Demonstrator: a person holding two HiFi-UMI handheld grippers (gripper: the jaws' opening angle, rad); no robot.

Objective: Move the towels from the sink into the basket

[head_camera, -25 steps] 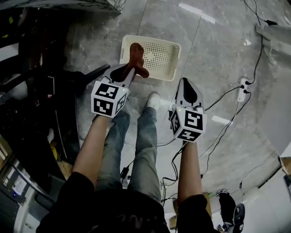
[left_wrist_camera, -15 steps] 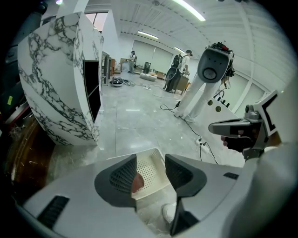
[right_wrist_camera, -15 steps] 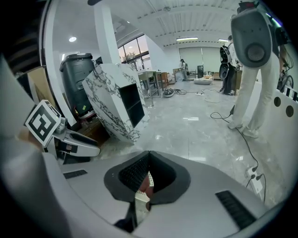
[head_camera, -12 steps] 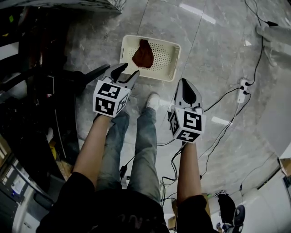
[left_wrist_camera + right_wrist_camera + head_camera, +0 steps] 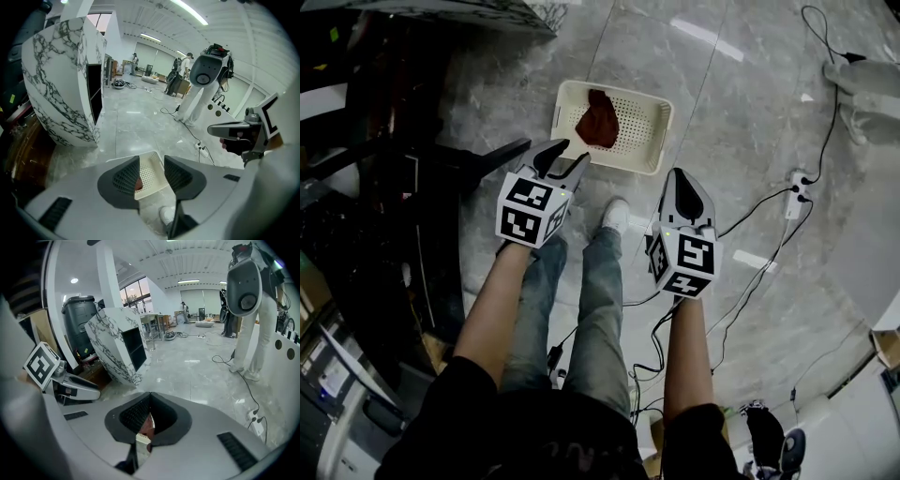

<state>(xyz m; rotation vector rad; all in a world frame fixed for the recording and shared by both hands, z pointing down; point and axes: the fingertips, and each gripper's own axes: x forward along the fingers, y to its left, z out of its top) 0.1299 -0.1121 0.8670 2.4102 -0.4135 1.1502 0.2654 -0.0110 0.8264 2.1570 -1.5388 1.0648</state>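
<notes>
Grey left hand-held gripper (image 5: 570,155): jaws spread, having just narrowed slightly, with nothing between them. Rust-brown towel (image 5: 597,122) lies crumpled in the cream basket (image 5: 619,92) on the floor. The left gripper view shows only a sliver of towel behind one jaw; the head view shows it whole. Right hand-held gripper (image 5: 680,178): jaws pressed together, empty.
</notes>
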